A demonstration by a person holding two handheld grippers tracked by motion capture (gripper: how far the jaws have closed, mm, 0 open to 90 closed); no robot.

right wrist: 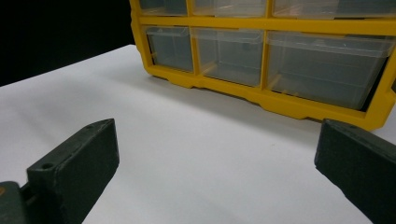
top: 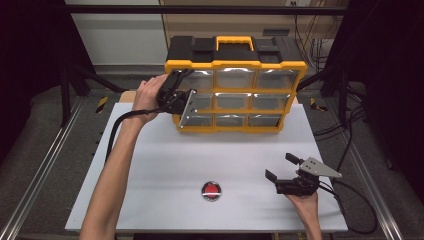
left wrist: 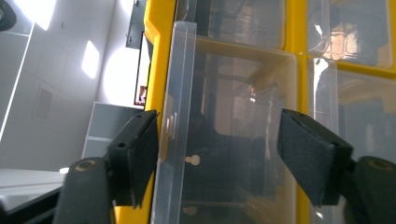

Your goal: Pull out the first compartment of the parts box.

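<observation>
A yellow and black organizer (top: 235,64) with clear drawers stands at the back of the white table (top: 165,150). My left gripper (top: 186,102) is at its left column, where a clear drawer (top: 196,114) juts out from the frame. In the left gripper view that drawer (left wrist: 233,116) sits between the jaws of the left gripper (left wrist: 219,140); the pads stand close beside its two sides and I see no firm squeeze. My right gripper (top: 283,167) rests near the table's front right, open and with nothing in it. The right gripper (right wrist: 217,140) faces the organizer's bottom row (right wrist: 261,51).
A small round red and silver object (top: 211,190) lies near the front middle of the table. Black cables trail from both grippers, one off the right edge (top: 360,215). Dark frame posts (top: 65,85) stand beside the table.
</observation>
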